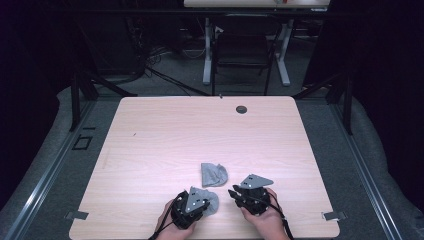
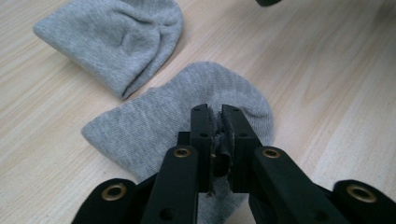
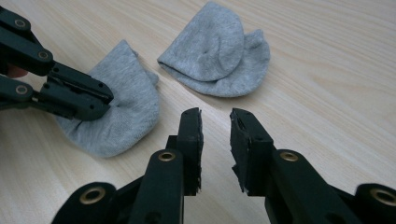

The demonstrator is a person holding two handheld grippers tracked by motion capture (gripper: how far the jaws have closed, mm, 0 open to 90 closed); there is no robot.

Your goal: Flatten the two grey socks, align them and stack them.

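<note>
Presently we hold the left gripper (image 2: 216, 122) clamped on a fold of the near grey sock (image 2: 154, 126), pinching fabric so it can lift off the table (image 1: 165, 130); the right gripper (image 3: 215, 122) waits beside it, jaws apart and empty; the second sock (image 1: 213, 174) lies just beyond; we see no containers.

High view: overhead, facing forward and down on the table (image 1: 150, 130) | left gripper view: close, along its jaws | right gripper view: close, low | shared: both grey socks (image 2: 116, 39) (image 3: 219, 51)
</note>
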